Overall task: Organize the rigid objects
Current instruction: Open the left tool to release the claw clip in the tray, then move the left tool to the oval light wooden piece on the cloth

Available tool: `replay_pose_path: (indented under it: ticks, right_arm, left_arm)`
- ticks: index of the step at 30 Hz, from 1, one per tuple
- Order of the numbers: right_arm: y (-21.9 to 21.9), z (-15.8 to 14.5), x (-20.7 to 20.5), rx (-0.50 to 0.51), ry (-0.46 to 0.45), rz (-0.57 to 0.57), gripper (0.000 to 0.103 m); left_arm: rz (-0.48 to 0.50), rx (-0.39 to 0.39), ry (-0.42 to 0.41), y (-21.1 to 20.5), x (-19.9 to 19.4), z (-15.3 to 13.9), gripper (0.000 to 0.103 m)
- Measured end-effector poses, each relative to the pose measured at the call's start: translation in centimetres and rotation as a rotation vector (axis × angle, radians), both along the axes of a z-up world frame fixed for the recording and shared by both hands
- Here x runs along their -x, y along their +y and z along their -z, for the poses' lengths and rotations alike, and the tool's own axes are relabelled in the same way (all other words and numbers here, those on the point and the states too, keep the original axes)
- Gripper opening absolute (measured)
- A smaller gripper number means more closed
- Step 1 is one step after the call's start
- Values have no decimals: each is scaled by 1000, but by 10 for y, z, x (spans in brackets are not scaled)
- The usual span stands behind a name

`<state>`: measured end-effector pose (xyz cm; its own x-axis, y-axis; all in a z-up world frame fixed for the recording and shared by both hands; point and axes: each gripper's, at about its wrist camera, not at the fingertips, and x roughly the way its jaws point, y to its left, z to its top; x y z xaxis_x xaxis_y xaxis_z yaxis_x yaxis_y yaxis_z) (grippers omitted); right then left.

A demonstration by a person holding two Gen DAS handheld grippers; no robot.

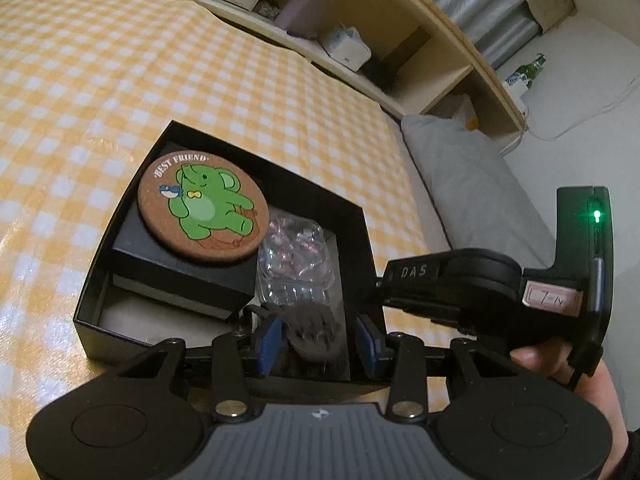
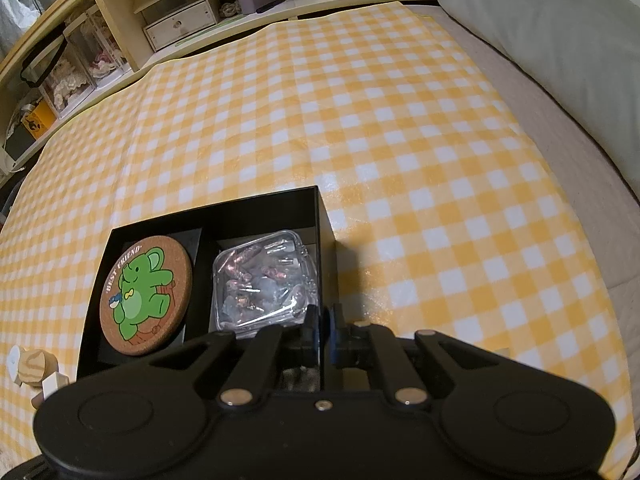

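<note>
A black open box (image 1: 100, 280) (image 2: 320, 216) sits on the yellow checked cloth. Inside it a cork coaster (image 1: 202, 208) (image 2: 146, 294) with a green elephant lies on a smaller black box (image 1: 180, 272). Beside that is a clear plastic case (image 1: 296, 252) (image 2: 262, 280) of small trinkets. My left gripper (image 1: 318, 342) reaches into the box's near end, its blue pads shut on a blurred grey-brown lump (image 1: 312, 330). My right gripper (image 2: 324, 328) (image 1: 384, 284) is shut on the box's right wall, one pad inside and one outside.
Small wooden toy pieces (image 2: 32, 364) lie on the cloth left of the box. A grey pillow (image 1: 460, 172) (image 2: 540, 20) sits to the right. A wooden shelf (image 1: 400, 40) (image 2: 168, 12) with drawers and a tissue pack borders the far side. A green bottle (image 1: 534, 66) stands beyond.
</note>
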<state>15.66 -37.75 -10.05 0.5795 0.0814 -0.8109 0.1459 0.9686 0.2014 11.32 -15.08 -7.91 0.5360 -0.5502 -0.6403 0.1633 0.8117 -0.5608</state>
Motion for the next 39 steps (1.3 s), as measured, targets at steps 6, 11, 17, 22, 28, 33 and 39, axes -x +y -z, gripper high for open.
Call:
replay_pose_path:
  ticks: [6,11,17,22,28,33,39]
  right_arm:
    - [0,0,0,-1,0,0,6]
    - [0,0,0,-1,-1,0,6]
    - [0,0,0,-1,-1,1,6]
    - [0,0,0,0,-2,0,6]
    - [1,-1,0,2,-4,0,6]
    - [3,-2,1,6,-4,-4,6]
    - [2,-1,1,11,-5,-6,6]
  left_arm:
    - [20,-18,11,-2,1,1,41]
    - [43,-44,7,-4,3,-1,43]
    - [71,-102,-21,-6,9,-12,63]
    - [89,-147,-61,-5,17,-25,81]
    - [106,-209,-109,-4,25,-43,99]
    - [110,-252,-138,7,28,-56,103]
    - [100,-311,-183,31,29,-73,103]
